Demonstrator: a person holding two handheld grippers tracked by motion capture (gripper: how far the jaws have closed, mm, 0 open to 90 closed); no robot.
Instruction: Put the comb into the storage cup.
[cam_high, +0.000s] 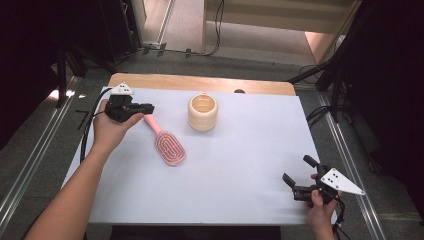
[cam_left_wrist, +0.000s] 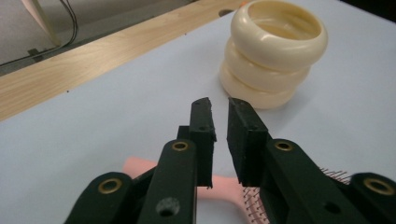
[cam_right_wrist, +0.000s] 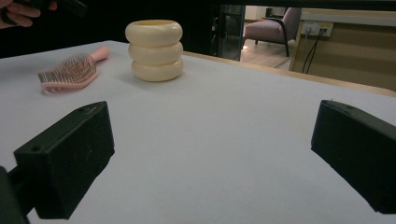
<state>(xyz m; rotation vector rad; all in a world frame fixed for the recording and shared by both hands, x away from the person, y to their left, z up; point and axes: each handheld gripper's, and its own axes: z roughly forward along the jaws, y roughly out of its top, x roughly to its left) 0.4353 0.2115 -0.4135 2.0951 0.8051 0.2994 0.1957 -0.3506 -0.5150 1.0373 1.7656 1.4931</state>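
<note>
Left side of the table: the left gripper, held in the person's left hand, sits at the far left, directly over the handle end of the pink hairbrush. In the left gripper view its two black jaws stand nearly together, with only a narrow slit of table showing between the pads. The pink handle lies below and behind the jaw tips; the pads do not press on it, and nothing is seen clamped between them. From the high view, contact between the gripper body and the handle cannot be determined.

Hairbrush: lying flat on the pale sheet, bristles up, handle pointing toward the left gripper, head toward the table centre. It also shows in the right gripper view, just beside the holder.

Centre: a cream ribbed holder of three stacked rings stands upright, open top, near the far edge of the sheet and apart from the brush head. It is clearly seen ahead of the left gripper.

Right side: the right gripper, in the person's right hand, rests at the near right corner. Its jaws are spread wide and empty, with bare table between them.
</note>
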